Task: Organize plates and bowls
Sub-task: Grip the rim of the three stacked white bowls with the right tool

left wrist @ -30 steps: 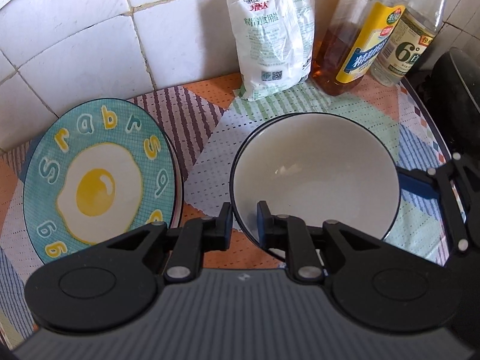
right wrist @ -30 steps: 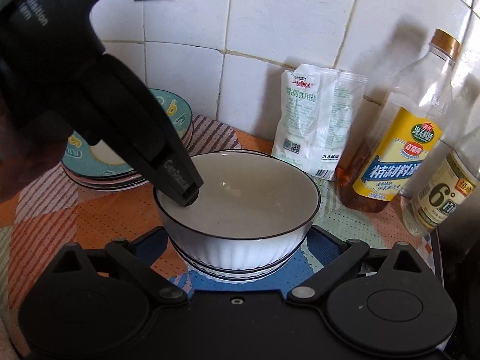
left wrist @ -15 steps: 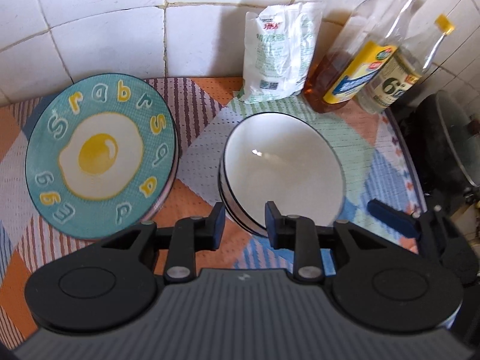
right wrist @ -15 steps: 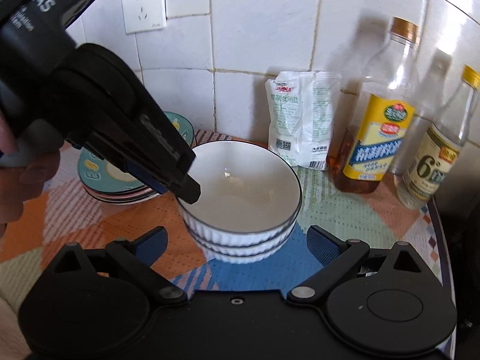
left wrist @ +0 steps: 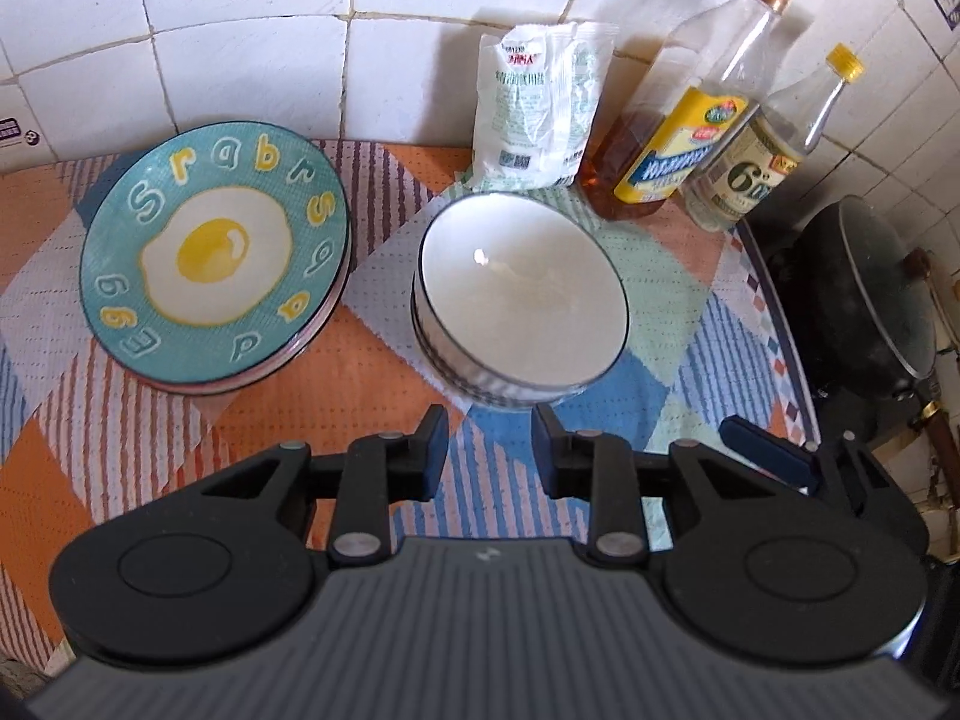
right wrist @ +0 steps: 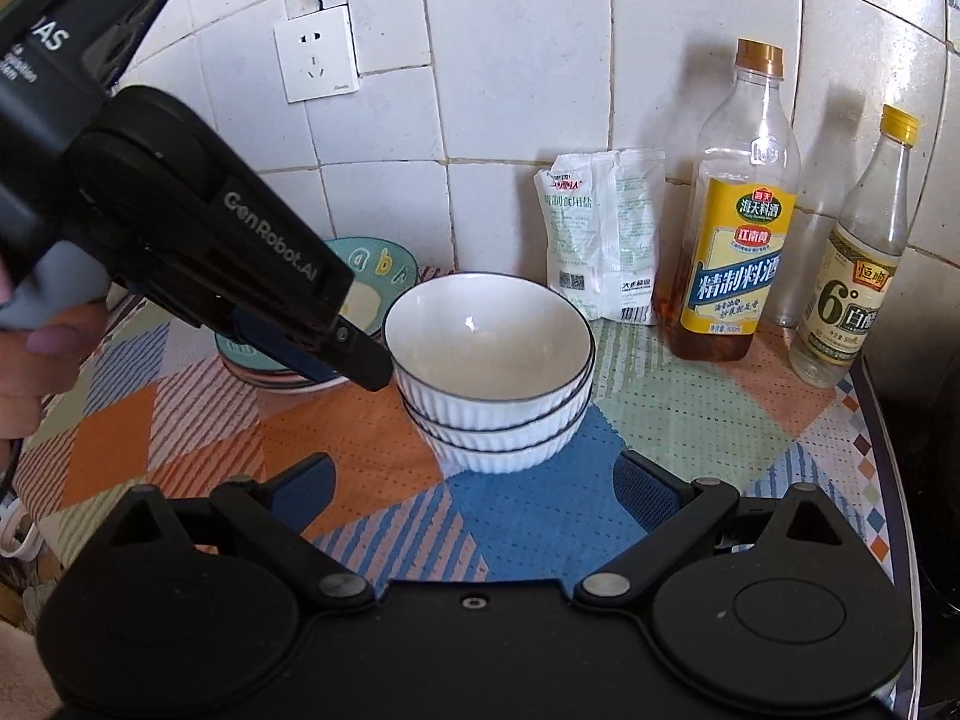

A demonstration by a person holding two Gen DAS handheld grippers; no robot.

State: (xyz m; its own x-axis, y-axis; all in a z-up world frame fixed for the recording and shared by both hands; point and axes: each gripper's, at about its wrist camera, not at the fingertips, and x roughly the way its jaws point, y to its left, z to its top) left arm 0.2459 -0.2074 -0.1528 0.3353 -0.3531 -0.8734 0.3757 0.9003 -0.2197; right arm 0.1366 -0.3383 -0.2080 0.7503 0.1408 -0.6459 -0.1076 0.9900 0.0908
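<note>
Bowl stack: three nested white bowls near the counter's back edge, beside the plate stack; like grouped with like. Left gripper slightly parted, empty. Right gripper spread wide, empty, clear of the bowls.

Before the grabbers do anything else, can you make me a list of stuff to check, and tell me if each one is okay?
1. Bowl stack nested straight, three white bowls: ok.
2. Plate stack with the egg plate on top, flat on the mat, apart from the bowls: ok.
3. Left gripper empty, pads off the bowl rim: ok.
4. Right gripper wide open, nothing between its fingers: ok.
5. Bottles and salt bag upright at the wall, behind the bowls: ok.
6. More dishes elsewhere to sort: cannot tell.
</note>
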